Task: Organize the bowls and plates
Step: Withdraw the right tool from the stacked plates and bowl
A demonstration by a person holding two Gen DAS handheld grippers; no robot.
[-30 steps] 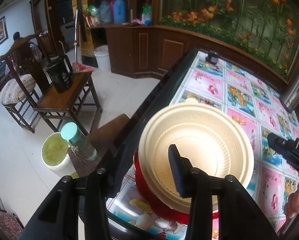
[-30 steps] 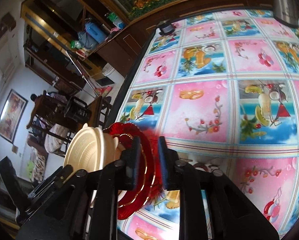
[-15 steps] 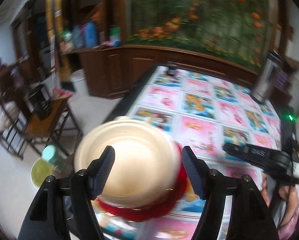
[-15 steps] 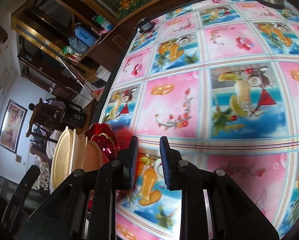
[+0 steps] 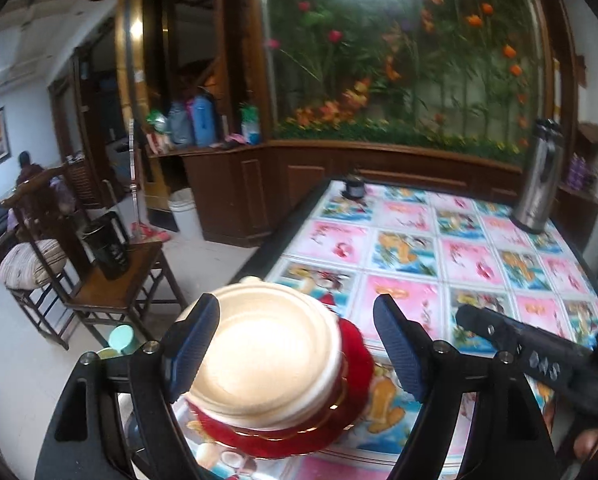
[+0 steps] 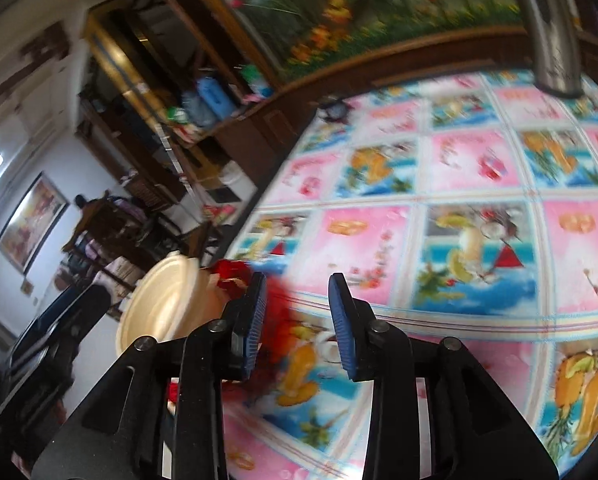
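Nearest in the left wrist view, the left gripper (image 5: 295,344) has its two blue-padded fingers spread wide and its jaws are opening; the cream bowls (image 5: 259,364) show in the gap between them, but neither pad presses on the stack, so this tool holds nothing. The cream bowls are nested one in another and sit on a red plate (image 5: 351,396) with a gold-edged rim, and that plate rests on the table (image 5: 479,264) near its left front corner, close to the dark edge. The table is covered by a glossy cloth printed with pink and blue squares of fruit and flowers. In the right wrist view, the right gripper (image 6: 297,324) has its jaws apart by a narrower gap and they are opening too; only the printed cloth shows between the pads, so it grips nothing, and the red plate and the cream bowls lie just to the left of its left finger. From the left view the right gripper's black body reaches in over the cloth from the right side, apart from the stack. Farther back, a tall steel flask (image 5: 539,176) stands upright at the far right of the table and a small dark jar (image 5: 353,188) stands at the far left corner. Left of the table, on the floor, a wooden stool (image 5: 115,288) carries a black bin (image 5: 107,248), and behind the table a wall of painted flowers (image 5: 411,68) rises above dark wood panelling
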